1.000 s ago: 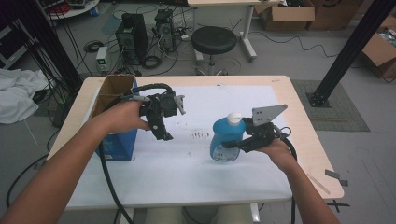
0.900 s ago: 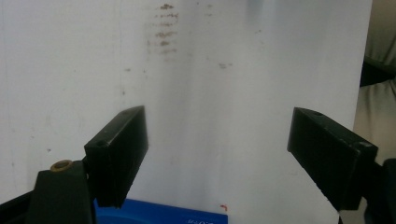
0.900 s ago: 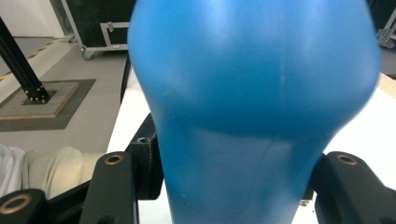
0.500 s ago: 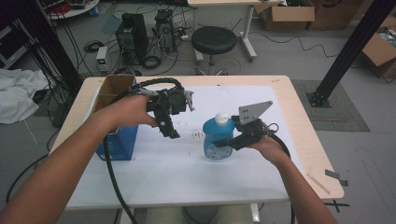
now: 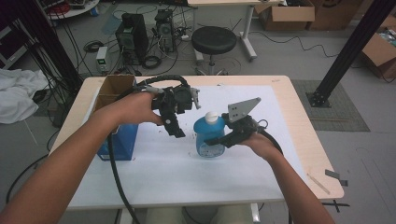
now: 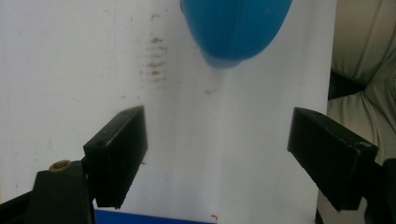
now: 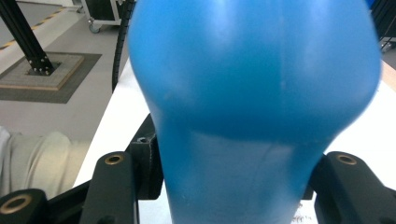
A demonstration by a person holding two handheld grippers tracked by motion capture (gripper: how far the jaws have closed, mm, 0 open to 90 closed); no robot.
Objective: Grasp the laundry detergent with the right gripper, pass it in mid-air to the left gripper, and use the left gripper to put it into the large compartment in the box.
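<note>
Blue bottle pinched in right gripper; left gripper spread, just beside.

Both forearms reach in over the table: the left gripper hangs raised, jaws spread wide and pointing down, while the right gripper, held level, is clamped tight.

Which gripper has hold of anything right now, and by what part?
The right gripper is shut on the blue plastic bottle with the white cap, jaws clamping its lower body. The left gripper holds nothing; its jaws stand open above the white sheet.
</note>
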